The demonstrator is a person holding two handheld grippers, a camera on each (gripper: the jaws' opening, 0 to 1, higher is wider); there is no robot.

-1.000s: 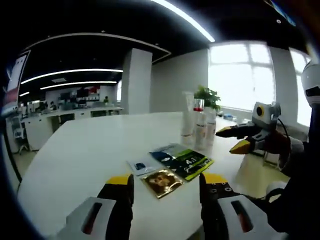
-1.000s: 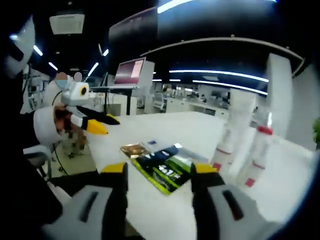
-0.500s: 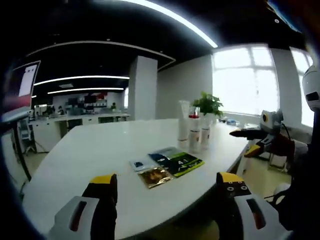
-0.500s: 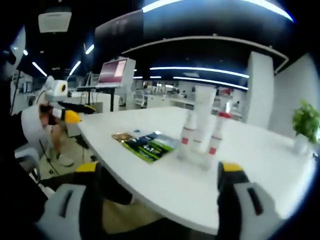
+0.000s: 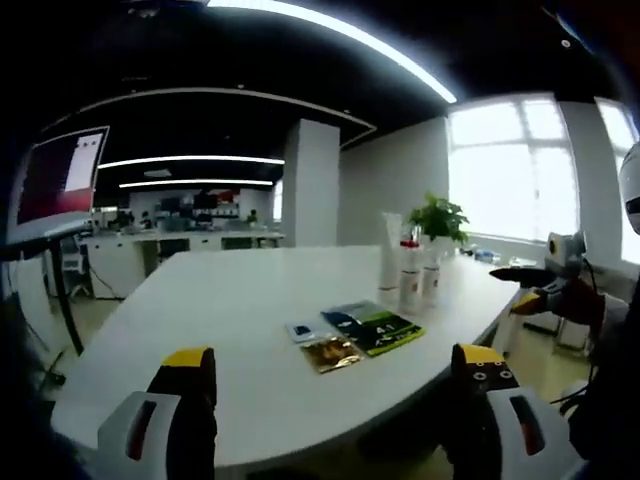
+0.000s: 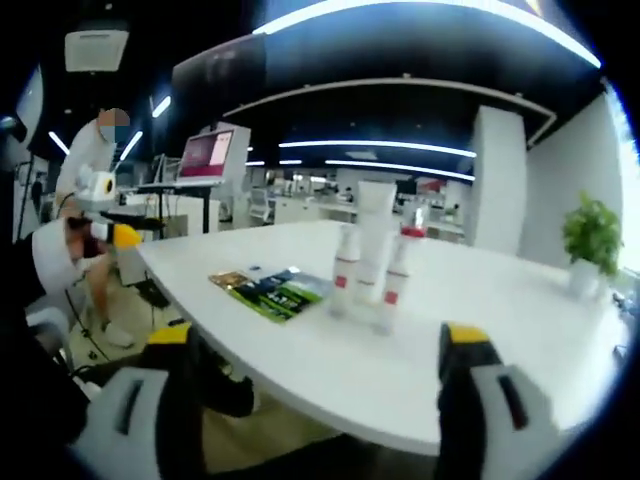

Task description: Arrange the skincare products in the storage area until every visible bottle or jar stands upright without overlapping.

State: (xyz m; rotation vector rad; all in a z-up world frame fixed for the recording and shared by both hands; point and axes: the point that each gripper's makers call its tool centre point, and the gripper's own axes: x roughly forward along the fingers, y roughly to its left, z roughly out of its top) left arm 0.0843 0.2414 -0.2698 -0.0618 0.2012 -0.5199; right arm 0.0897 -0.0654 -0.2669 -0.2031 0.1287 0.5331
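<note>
Both tongs have pulled back from the desk, left tongs and right tongs spread apart, empty. The bottles stand upright together beside flat sachets; arranging looks finished.

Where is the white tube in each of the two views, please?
Left gripper view: the white tube stands right of centre, behind two bottles.
Right gripper view: it stands at centre, between two bottles.
Shared landmark: the green packet flat on the table.

left: table end, far | right: side | shared: bottles
</note>
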